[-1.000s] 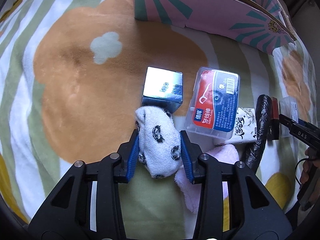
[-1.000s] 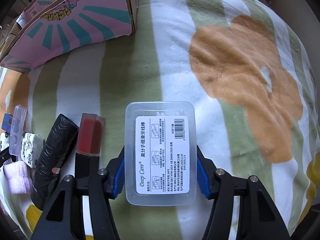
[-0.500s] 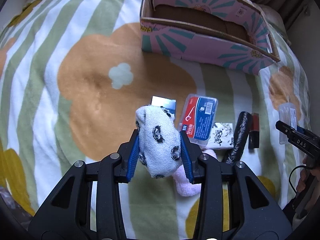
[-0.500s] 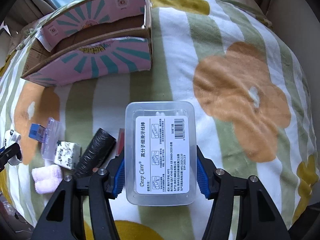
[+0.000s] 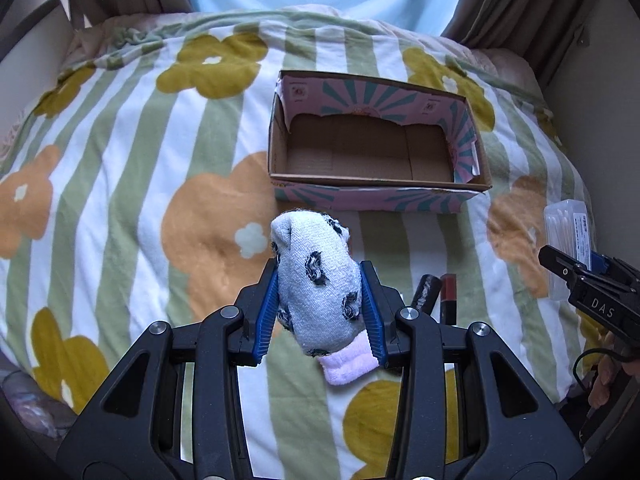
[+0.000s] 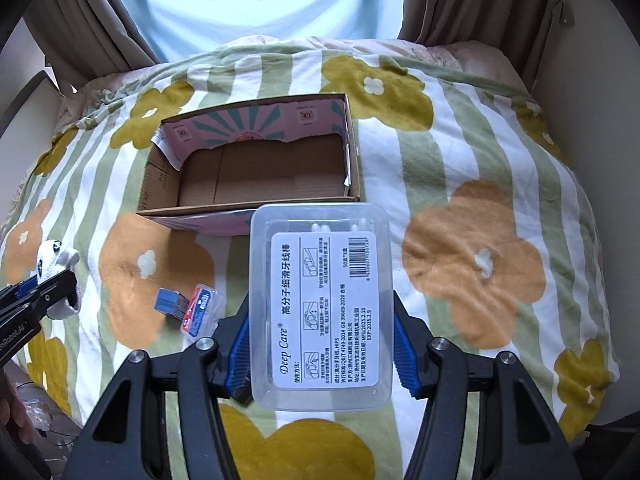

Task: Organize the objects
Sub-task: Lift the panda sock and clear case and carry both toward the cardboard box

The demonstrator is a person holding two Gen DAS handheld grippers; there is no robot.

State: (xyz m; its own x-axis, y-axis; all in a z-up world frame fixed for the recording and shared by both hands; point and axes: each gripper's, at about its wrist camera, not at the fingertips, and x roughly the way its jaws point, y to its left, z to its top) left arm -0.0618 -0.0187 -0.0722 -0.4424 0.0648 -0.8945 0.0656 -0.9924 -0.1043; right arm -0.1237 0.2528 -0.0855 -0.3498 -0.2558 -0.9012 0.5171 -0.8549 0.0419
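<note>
One rolled white sock with black markings [image 5: 316, 280] is pinched between the blue pads of the left gripper [image 5: 320, 308], held in the air above the flower-patterned striped blanket [image 5: 120, 184]. One clear plastic floss-pick box with a white label [image 6: 320, 304] is clamped in the right gripper [image 6: 320, 344], also off the bed. One open cardboard box with pink and teal sunburst sides [image 5: 376, 196] sits on the blanket beyond both. Below lie one pink rolled sock [image 5: 348, 364], one black roll [image 5: 428, 288], one red item [image 5: 449, 292], one small blue box [image 6: 170, 302] and one red-and-blue floss case [image 6: 200, 310], the last two touching.
</note>
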